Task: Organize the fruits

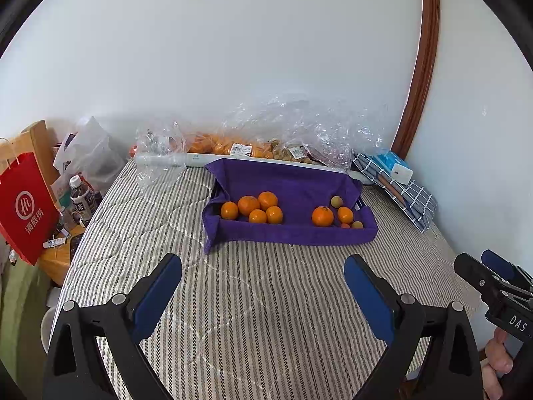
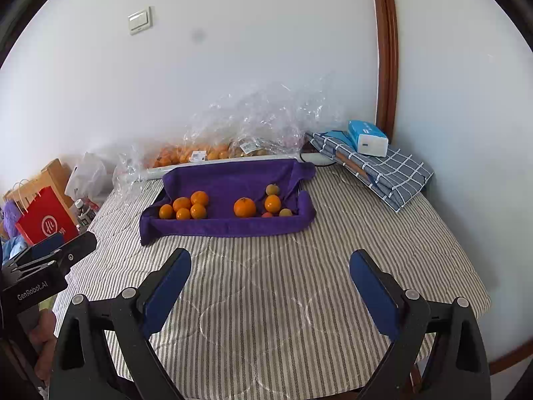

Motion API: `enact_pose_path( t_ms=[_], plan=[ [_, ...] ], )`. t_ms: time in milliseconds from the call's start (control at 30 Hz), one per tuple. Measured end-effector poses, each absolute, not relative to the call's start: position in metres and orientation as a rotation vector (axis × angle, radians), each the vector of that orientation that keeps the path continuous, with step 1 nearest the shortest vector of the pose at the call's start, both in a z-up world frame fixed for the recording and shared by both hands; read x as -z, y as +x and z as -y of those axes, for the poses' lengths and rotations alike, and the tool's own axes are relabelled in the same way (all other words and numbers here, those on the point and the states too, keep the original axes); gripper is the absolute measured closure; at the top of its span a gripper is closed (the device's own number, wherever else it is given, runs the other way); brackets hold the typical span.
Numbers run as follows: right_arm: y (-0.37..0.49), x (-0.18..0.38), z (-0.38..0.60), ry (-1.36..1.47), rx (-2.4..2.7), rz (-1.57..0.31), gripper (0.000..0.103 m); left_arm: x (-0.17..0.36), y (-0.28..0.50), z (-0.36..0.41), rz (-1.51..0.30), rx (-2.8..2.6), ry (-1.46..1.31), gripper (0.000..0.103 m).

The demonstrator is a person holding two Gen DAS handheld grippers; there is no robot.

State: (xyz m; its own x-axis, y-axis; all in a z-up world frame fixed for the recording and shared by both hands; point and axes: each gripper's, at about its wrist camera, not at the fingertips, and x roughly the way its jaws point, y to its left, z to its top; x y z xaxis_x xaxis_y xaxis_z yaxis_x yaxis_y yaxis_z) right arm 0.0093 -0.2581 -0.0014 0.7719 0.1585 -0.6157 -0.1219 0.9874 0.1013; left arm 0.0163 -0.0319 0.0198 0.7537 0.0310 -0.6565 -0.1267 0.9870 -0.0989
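A purple towel-lined tray [image 1: 293, 233] [image 2: 233, 228] sits at the far side of the striped table. On its left lies a cluster of several oranges [image 1: 253, 210] [image 2: 186, 208]. On its right lie a larger orange [image 1: 322, 216] [image 2: 245, 207], a smaller orange [image 1: 345, 214] [image 2: 272, 203] and small yellowish fruits [image 1: 336, 201] [image 2: 272, 189]. My left gripper [image 1: 263, 286] is open and empty, held above the table in front of the tray. My right gripper [image 2: 269, 283] is open and empty beside it, also short of the tray.
Clear plastic bags with more oranges [image 1: 220, 143] [image 2: 186, 155] lie behind the tray by the wall. A folded checked cloth with a tissue pack [image 1: 399, 170] [image 2: 368, 138] lies at the back right. A red paper bag [image 1: 25, 206] and bottles [image 1: 81, 200] stand left of the table.
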Motion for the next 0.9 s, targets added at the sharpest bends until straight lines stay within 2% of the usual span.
enact_pose_path(
  t_ms=[900],
  plan=[
    [0.0064, -0.0003, 0.2563, 0.056, -0.15, -0.665, 0.008, -0.0218, 0.0163, 0.0321, -0.711, -0.086, -0.134, 0.004]
  ],
)
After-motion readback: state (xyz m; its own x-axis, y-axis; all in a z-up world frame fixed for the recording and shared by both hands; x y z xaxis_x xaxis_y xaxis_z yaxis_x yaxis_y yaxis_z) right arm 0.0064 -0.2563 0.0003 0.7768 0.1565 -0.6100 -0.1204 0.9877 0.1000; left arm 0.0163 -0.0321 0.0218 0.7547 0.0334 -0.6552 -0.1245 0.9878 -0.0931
